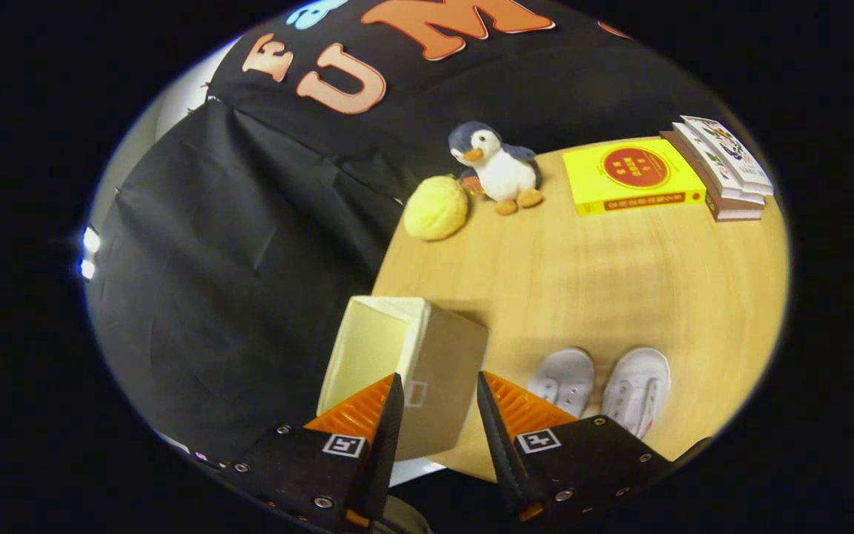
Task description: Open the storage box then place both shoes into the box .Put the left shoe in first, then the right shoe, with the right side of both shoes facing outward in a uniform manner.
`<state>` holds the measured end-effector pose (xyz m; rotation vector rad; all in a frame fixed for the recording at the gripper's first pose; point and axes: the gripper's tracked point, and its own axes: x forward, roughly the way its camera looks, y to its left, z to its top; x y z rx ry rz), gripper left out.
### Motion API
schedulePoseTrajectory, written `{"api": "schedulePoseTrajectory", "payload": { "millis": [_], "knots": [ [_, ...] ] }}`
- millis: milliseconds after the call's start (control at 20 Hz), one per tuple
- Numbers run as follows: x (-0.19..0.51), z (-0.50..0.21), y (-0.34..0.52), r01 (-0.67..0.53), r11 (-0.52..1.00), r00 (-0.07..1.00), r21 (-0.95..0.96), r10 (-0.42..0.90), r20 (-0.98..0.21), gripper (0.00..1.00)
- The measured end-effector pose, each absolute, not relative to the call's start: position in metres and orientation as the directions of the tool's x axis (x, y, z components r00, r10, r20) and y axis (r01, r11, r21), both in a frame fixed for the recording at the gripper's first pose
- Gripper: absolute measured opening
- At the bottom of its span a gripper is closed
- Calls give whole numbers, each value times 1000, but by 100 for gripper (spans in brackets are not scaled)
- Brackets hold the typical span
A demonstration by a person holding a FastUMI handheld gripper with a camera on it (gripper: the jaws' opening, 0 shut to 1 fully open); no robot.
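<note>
The claw (434, 386) hangs above the near edge of the wooden table (620, 274), its fingers (390, 415) spread apart and holding nothing. Just ahead of them, between the tips, stands the storage box (427, 363) — its open mouth turned to the left, the pale inside showing. To the right of the box, near the right finger, two white shoes (601, 382) lie side by side on the table. Far across the table sit a yellow ball (436, 208), a toy penguin (497, 167), a yellow book (631, 176) and a stack of books (723, 167).
</note>
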<state>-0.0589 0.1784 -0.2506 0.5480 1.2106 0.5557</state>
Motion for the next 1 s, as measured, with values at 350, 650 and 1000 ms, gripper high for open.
{"api": "schedulePoseTrajectory", "payload": {
  "millis": [350, 650, 1000],
  "knots": [
    [-133, -330, 143, -187, 883, 214, 431, 465, -859, 65],
    [-172, -376, 128, -394, 902, 211, 177, 277, -938, 65],
    [-174, -409, 128, -381, 923, 287, 46, 165, -944, 52]
  ]
}}
